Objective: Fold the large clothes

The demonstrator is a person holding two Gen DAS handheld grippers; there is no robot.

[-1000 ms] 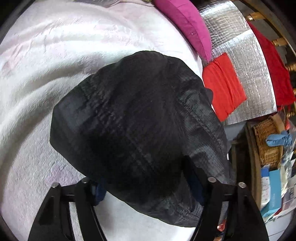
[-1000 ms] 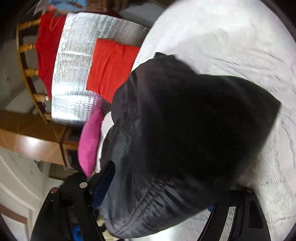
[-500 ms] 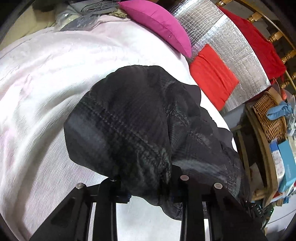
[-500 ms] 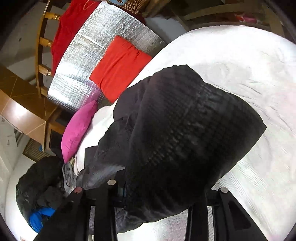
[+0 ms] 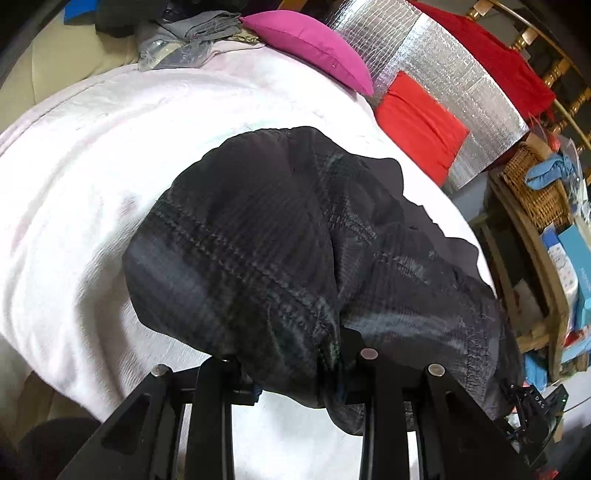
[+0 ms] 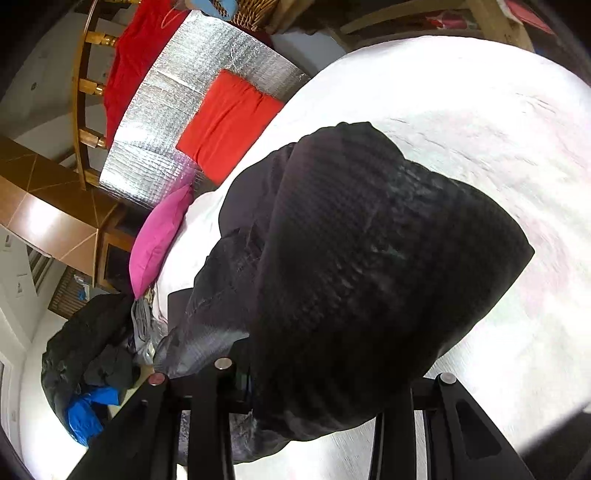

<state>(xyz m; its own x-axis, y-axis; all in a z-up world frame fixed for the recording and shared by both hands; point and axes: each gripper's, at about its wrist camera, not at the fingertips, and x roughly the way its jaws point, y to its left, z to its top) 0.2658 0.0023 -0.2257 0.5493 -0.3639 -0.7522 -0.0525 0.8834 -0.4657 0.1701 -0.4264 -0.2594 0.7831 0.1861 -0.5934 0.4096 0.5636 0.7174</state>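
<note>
- Left gripper (image 5: 295, 384): fingers were drawn in close and clamped on a bunched edge of the jacket (image 5: 280, 254).
- Right gripper (image 6: 314, 391): fabric draped over and between the fingers; whether they pinched it could not be told.
- Jacket, black and quilted (image 6: 369, 266): hung in a heap from both tools, above the white bedsheet (image 5: 92, 177).
- Far edge of the bed: pink cushion (image 5: 310, 44), with grey clothes (image 5: 188, 33) beside it.
- Beyond the bed: silver foil mat (image 6: 177, 122) carrying a red cloth (image 6: 225, 125).
- Further off: wicker basket (image 5: 535, 188).
</note>
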